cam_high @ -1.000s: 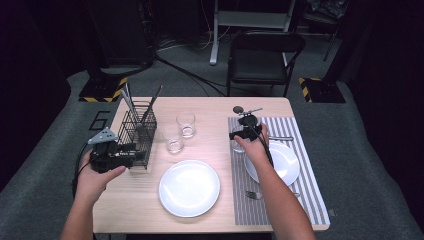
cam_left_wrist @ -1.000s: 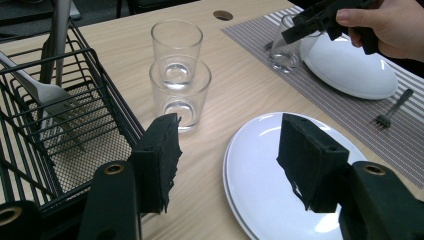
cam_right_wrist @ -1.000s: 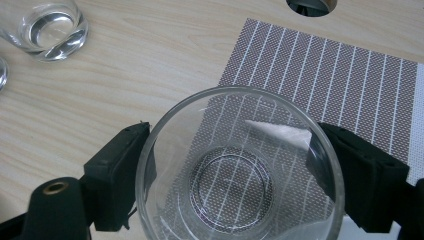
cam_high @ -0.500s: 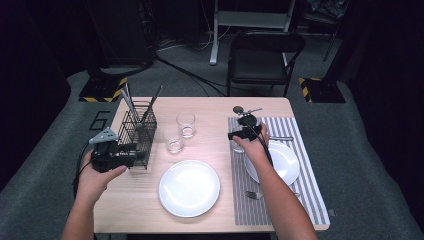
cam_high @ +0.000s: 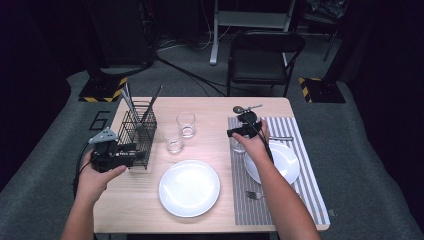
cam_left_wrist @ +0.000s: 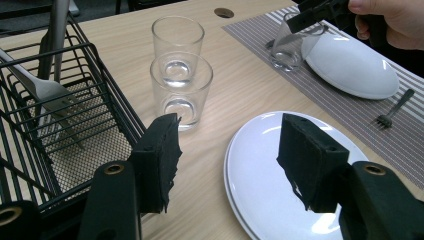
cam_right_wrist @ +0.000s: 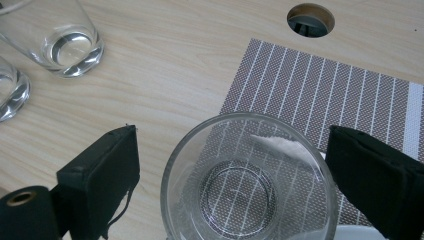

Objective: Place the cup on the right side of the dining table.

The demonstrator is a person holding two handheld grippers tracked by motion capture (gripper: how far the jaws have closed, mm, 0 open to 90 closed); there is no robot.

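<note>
While the right gripper (cam_right_wrist: 230, 185) hangs jaws-down with its fingers spread wide, the glass (cam_right_wrist: 247, 182) stands upright between them, untouched, on the mat (cam_right_wrist: 320, 90). Its own view shows that gap; the high view hides it. Farther off, the left gripper (cam_left_wrist: 227, 162) lies level, fingers apart, plate (cam_left_wrist: 260, 165) just beyond.

- Dark room, black all around the edges.
- Grey carpet floor (cam_high: 60, 145) under everything.
- Light wooden table (cam_high: 210, 107) in the middle, with a small round hole (cam_right_wrist: 310, 20) near its far edge.
- Black folding chair (cam_high: 262, 57) behind the table, pushed back a little.
- White metal stand (cam_high: 250, 20) farther back, behind the chair.
- Black cables (cam_high: 185, 72) snaking across the floor.
- Yellow and black striped blocks (cam_high: 102, 92) on the floor at the left and at the right (cam_high: 320, 87).
- Bright light from above, shining on the tabletop.
</note>
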